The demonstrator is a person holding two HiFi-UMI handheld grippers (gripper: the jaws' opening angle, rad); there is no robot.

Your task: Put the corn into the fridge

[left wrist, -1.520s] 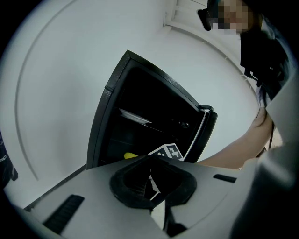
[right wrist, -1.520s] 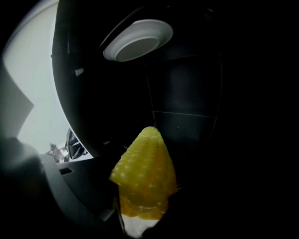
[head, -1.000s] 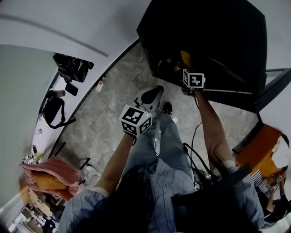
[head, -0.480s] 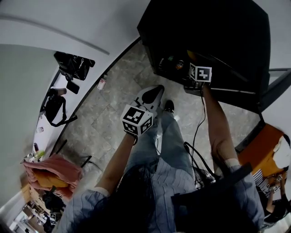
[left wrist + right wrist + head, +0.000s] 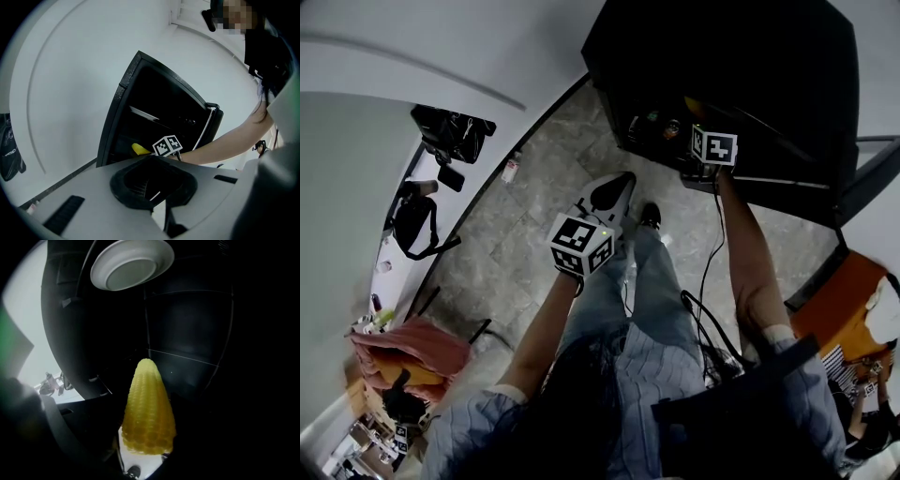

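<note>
Corn held inside the open black fridge

The right gripper (image 5: 145, 452) pinches the base of the yellow corn (image 5: 149, 408), whose tip points into the dark interior of the fridge (image 5: 750, 56); a white round dish (image 5: 131, 261) shows above it in the right gripper view. The left gripper (image 5: 612, 195) hangs over the stone floor (image 5: 525, 225) in front of the person's legs, well apart from the fridge, its jaws pressed together on nothing.
</note>
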